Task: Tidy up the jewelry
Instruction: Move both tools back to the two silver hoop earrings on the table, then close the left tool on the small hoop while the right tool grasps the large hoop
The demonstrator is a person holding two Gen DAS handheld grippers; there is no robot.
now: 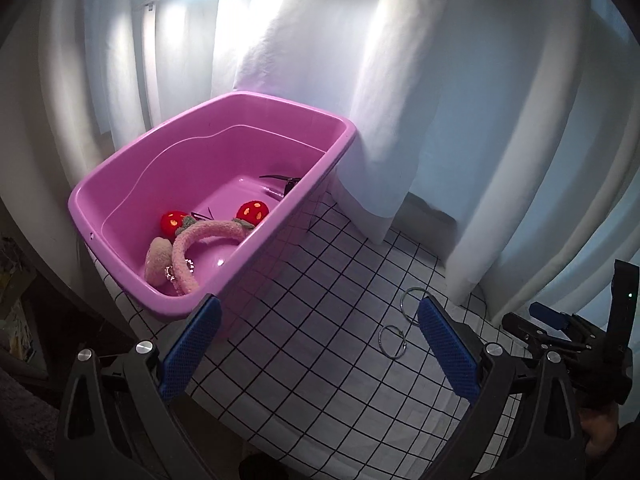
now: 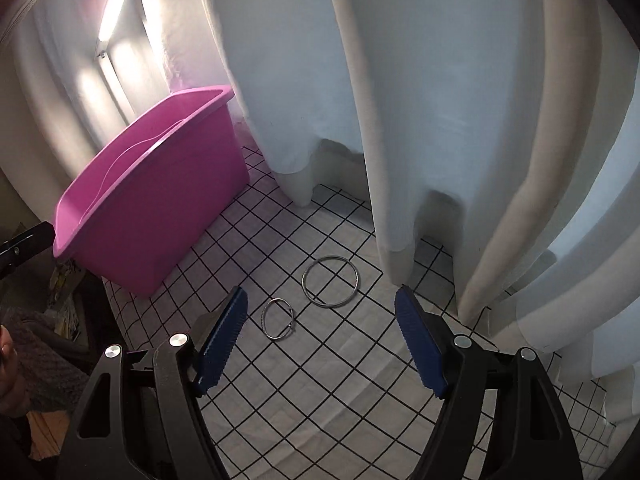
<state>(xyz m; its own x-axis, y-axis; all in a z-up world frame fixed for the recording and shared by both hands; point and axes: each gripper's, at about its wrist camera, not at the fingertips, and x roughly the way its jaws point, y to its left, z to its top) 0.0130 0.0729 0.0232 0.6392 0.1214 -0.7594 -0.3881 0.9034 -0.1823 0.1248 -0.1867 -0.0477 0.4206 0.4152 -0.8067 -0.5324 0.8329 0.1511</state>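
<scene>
A pink plastic bin (image 1: 120,184) (image 2: 160,216) stands on a white grid-patterned cloth (image 1: 320,344) (image 2: 320,360). Inside it lie a fuzzy pink headband (image 1: 208,236) with red strawberry ornaments (image 1: 251,211), a sparkly small piece (image 1: 172,270) and a dark hair clip (image 1: 286,182). Two silver bangles lie on the cloth: a large one (image 2: 330,281) (image 1: 412,304) and a small one (image 2: 279,318) (image 1: 393,341). My left gripper (image 1: 320,312) is open and empty, near the bin's front corner. My right gripper (image 2: 320,300) is open and empty, just in front of the bangles.
White curtains (image 1: 460,120) (image 2: 420,120) hang close behind the cloth and bin. The right gripper's body (image 1: 560,336) shows at the right edge of the left wrist view. Dark furniture and clutter (image 2: 60,300) lie left of the cloth's edge.
</scene>
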